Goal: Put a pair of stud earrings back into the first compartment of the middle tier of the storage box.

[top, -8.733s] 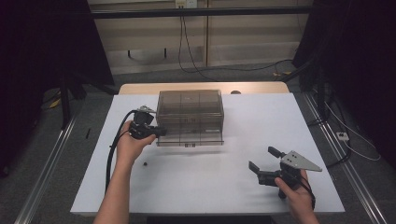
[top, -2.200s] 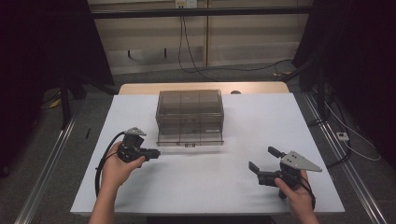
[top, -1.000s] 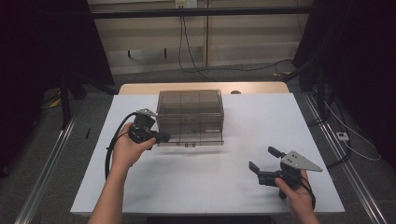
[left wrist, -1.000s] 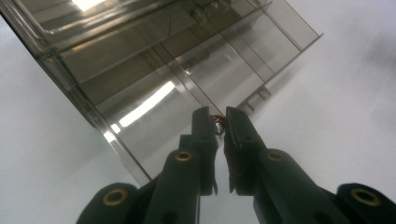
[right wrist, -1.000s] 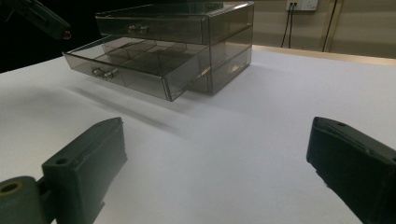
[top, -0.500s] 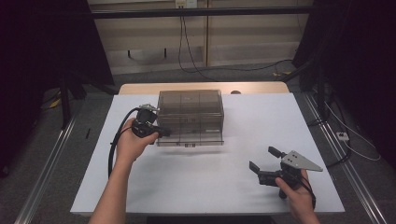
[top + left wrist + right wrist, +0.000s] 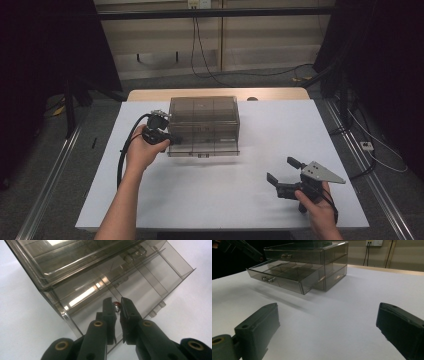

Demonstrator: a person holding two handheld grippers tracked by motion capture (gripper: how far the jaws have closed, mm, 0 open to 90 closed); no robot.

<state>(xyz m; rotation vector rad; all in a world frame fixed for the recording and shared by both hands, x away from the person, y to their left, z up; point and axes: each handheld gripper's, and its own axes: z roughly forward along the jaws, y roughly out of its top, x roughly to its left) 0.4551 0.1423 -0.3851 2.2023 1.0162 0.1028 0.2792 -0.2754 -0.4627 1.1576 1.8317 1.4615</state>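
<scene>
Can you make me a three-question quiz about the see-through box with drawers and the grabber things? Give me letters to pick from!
1. Where does the left gripper hold the small red thing?
A. over the open drawer
B. on the floor
C. beside the right gripper

2. How many drawers of the clear drawer box are pulled out?
A. none
B. one
C. three

3. How do the right gripper jaws stand?
A. shut tight
B. wide open with nothing between them
C. closed on a cup

Answers: 1 A, the left gripper view shows the red thing pinched between the jaws above the compartments of the open drawer. 2 B, the right gripper view shows one drawer slid out and the one above it closed. 3 B, its two jaws stand far apart over bare white table.
</scene>
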